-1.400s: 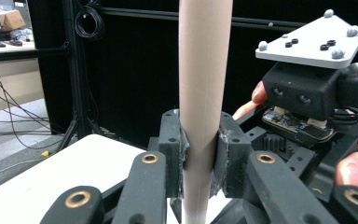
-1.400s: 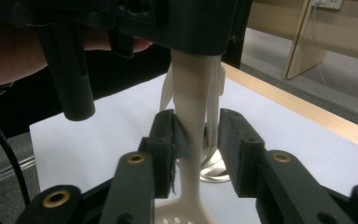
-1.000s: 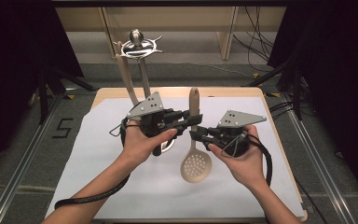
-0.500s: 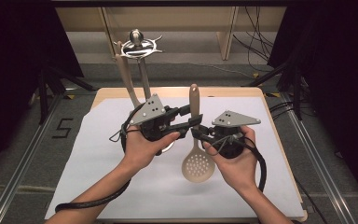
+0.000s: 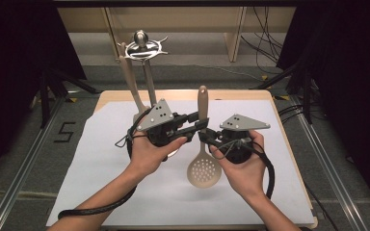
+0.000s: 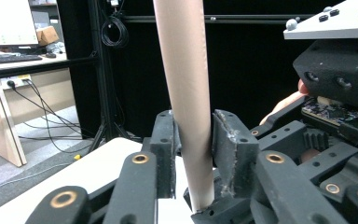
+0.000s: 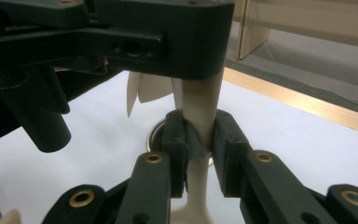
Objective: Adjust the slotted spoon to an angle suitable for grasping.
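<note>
From the left gripper view I lose the slotted spoon [image 6: 186, 93] past the top edge, and its lower end sits behind the black fingers [image 6: 230, 149]. In the right gripper view, the left gripper [image 7: 121, 42] covers the handle's upper part. Behind it a pale utensil [image 7: 142, 91] is too hidden to identify.

A metal utensil stand [image 5: 142, 45] rises behind the table [image 5: 279, 103]. Two wooden utensils [image 5: 131, 82] hang from it. White paper [image 5: 101, 159] covers the tabletop.

Matt beige plastic skimmer [image 5: 203, 159], rough-worn black plastic jaws, white paper sheet [image 5: 101, 159], pale wood table [image 5: 183, 95], glossy metal rack [image 5: 141, 45].
</note>
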{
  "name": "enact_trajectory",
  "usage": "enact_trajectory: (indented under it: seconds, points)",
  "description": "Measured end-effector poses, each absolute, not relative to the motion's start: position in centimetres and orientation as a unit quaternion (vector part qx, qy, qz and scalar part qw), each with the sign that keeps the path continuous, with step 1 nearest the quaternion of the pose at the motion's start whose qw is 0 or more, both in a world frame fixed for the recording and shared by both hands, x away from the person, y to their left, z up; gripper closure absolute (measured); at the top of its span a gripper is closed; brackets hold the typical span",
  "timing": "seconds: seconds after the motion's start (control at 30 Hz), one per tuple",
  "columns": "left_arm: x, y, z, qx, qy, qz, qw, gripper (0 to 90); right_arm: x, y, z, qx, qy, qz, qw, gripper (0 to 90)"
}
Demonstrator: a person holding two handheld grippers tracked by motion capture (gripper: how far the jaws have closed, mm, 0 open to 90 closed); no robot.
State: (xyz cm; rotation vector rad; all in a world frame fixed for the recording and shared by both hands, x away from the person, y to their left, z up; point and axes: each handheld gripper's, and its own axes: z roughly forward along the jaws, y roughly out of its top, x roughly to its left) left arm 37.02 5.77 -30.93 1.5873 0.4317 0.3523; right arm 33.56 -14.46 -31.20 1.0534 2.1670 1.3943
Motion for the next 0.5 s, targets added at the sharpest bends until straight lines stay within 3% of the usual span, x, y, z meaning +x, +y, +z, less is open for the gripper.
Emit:
enact_trajectory:
  seconds: [0.17,0.5]
  points:
    - [37.14,5.90,-30.96,0.702,0.193,0.144,0.671,72.6,33.76,-14.48,-31.36,0.358,0.767,0.497,0.192,77.6]
    - [37.35,6.51,-30.72,0.702,0.186,0.122,0.676,74.8,33.54,-14.28,-31.28,0.358,0.763,0.510,0.173,73.8]
